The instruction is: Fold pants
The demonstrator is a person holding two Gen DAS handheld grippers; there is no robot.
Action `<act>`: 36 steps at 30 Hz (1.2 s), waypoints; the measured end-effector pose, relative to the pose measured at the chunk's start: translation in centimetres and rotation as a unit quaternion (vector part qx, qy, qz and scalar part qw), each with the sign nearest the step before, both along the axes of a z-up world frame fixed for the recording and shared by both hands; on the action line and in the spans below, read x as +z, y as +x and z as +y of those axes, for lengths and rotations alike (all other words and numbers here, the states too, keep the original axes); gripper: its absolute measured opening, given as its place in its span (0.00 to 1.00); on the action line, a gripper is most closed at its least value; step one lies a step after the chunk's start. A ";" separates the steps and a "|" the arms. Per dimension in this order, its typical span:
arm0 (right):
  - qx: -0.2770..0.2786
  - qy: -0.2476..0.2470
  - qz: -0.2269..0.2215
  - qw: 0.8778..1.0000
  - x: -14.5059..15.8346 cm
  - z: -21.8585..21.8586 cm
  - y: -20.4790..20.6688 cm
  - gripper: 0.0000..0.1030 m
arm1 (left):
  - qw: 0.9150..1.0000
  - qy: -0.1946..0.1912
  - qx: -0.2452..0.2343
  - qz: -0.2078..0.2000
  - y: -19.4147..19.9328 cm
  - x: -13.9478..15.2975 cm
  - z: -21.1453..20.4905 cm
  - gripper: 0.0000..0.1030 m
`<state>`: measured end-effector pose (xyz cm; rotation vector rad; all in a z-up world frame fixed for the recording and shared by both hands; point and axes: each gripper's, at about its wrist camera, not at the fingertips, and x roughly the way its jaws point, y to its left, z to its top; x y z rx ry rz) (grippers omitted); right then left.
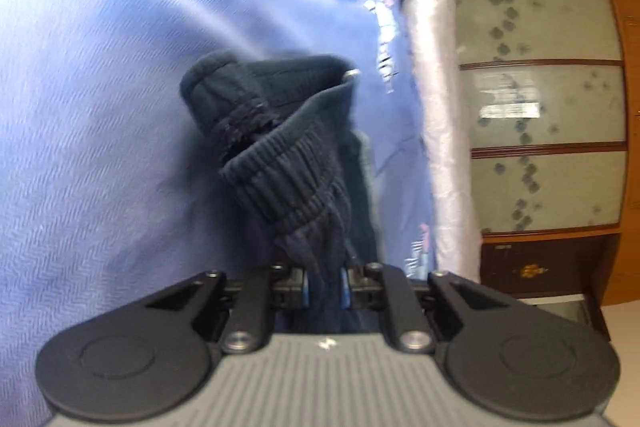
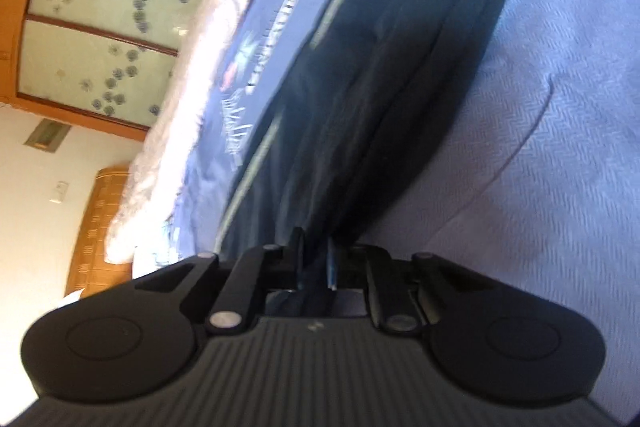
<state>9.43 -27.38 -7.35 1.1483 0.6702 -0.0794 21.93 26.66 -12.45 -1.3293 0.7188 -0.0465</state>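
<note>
Your left gripper [image 1: 324, 287] is pinched tight on the dark pants [image 1: 288, 163] just below the ribbed elastic waistband [image 1: 276, 187] (bunched, thick knit). Your right gripper [image 2: 314, 267] clamps a smooth dark fold of them, stretched over the herringbone-weave blue bedsheet [image 2: 560, 147].

Both wrist views look closely down along pants [image 1: 296, 163] on bedsheet [image 1: 100, 147].

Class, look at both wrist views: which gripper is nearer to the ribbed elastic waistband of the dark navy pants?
Left. The left gripper is shut on the dark navy pants just below the ribbed elastic waistband. The right gripper is shut on smooth fabric of the pants, with no waistband in its view.
</note>
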 end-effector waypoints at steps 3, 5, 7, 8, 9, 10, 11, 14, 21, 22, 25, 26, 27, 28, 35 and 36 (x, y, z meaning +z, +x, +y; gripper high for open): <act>0.021 -0.009 -0.025 0.999 1.8 1.3 0.1 0.12 | 0.999 0.018 0.022 -0.031 -1.2 2.8 1.9 0.11; 0.049 -0.002 -0.039 0.998 2.8 2.9 0.6 0.12 | 0.997 0.032 0.047 -0.045 -2.8 4.2 4.2 0.11; 0.085 -0.001 -0.042 0.995 3.8 5.7 1.0 0.12 | 0.995 0.046 0.075 -0.045 -5.0 5.0 7.0 0.11; 0.104 0.000 -0.039 0.994 3.9 7.2 0.9 0.12 | 0.994 0.055 0.089 -0.039 -6.4 5.1 8.5 0.11; 0.122 0.006 -0.035 0.992 3.7 8.6 0.8 0.12 | 0.992 0.065 0.101 -0.032 -7.6 5.1 9.8 0.11; 0.137 0.014 -0.029 0.990 3.3 9.9 0.5 0.12 | 0.991 0.074 0.111 -0.017 -8.8 4.8 11.0 0.11; 0.151 0.021 -0.018 0.988 2.7 11.0 0.1 0.12 | 0.990 0.079 0.117 0.001 -9.8 4.3 11.8 0.12; 0.166 0.027 0.038 0.985 -0.2 12.7 -0.2 0.22 | 0.991 0.070 0.101 0.054 -11.3 1.6 12.9 0.16; 0.080 0.106 0.048 0.990 -2.4 4.9 -3.7 0.33 | 0.990 0.030 0.128 0.052 -15.8 -1.0 10.7 0.37; 0.059 0.087 0.034 0.994 -1.7 3.0 -4.6 0.34 | 0.990 0.025 0.131 0.052 -16.4 -1.0 10.4 0.37; -0.021 0.032 0.007 0.999 -0.1 -3.8 -7.7 0.40 | 0.988 0.038 0.138 0.052 -17.8 -0.2 9.7 0.37; -0.048 0.011 0.007 0.999 0.4 -6.0 -8.2 0.40 | 0.987 0.048 0.142 0.054 -18.3 0.3 9.5 0.37; -0.074 -0.007 0.007 0.997 0.9 -8.3 -8.7 0.40 | 0.986 0.054 0.145 0.054 -18.8 0.8 9.2 0.37; -0.096 -0.026 0.004 0.995 1.3 -10.2 -8.9 0.40 | 0.986 0.058 0.146 0.050 -19.3 1.4 8.9 0.37; -0.142 -0.152 0.005 0.978 2.3 -19.5 -4.7 0.46 | 0.995 0.098 0.012 -0.030 -16.1 6.4 1.5 0.37; -0.140 -0.158 0.014 0.977 1.7 -20.0 -3.6 0.48 | 0.994 0.101 -0.017 -0.043 -14.8 6.9 -0.2 0.37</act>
